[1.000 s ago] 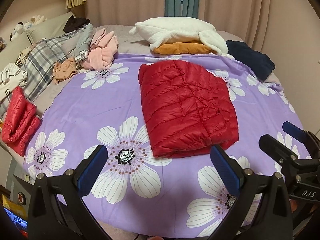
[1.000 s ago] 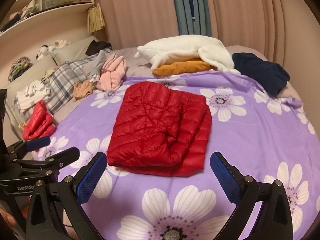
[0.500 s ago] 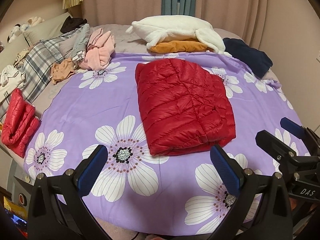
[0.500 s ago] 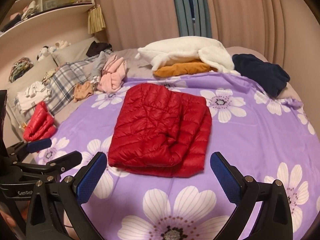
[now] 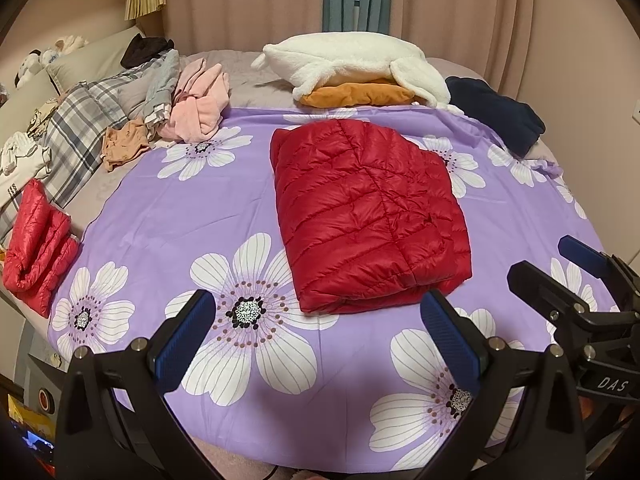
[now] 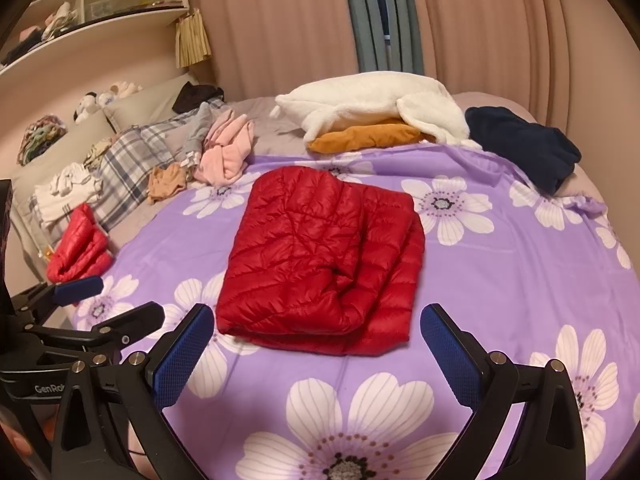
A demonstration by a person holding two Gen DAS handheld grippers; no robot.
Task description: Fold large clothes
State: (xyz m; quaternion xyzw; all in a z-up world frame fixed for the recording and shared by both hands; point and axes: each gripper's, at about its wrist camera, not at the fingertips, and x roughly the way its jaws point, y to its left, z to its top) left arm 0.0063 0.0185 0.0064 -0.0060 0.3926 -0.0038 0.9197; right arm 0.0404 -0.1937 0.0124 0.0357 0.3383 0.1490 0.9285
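Observation:
A red quilted puffer jacket [image 5: 368,216] lies folded into a flat rectangle in the middle of the purple flowered sheet [image 5: 200,208]; the right wrist view shows the same jacket [image 6: 320,256] with its layered edges on the right side. My left gripper [image 5: 316,344] hovers open in front of the jacket's near edge, nothing between its blue pads. My right gripper [image 6: 316,352] is also open and empty, just short of the jacket's near fold. The right gripper [image 5: 580,272] shows at the right edge of the left wrist view.
A second folded red jacket [image 5: 36,244] lies at the bed's left edge. A pink garment [image 5: 200,104], plaid cloth [image 5: 76,136], white fleece over an orange item [image 5: 352,64] and a navy garment [image 5: 496,116] line the back. Shelves [image 6: 92,4] stand at left.
Both grippers have drawn back a little and risen slightly; the jacket sits a bit farther up in both views. The jacket itself has not moved and both grippers stay open.

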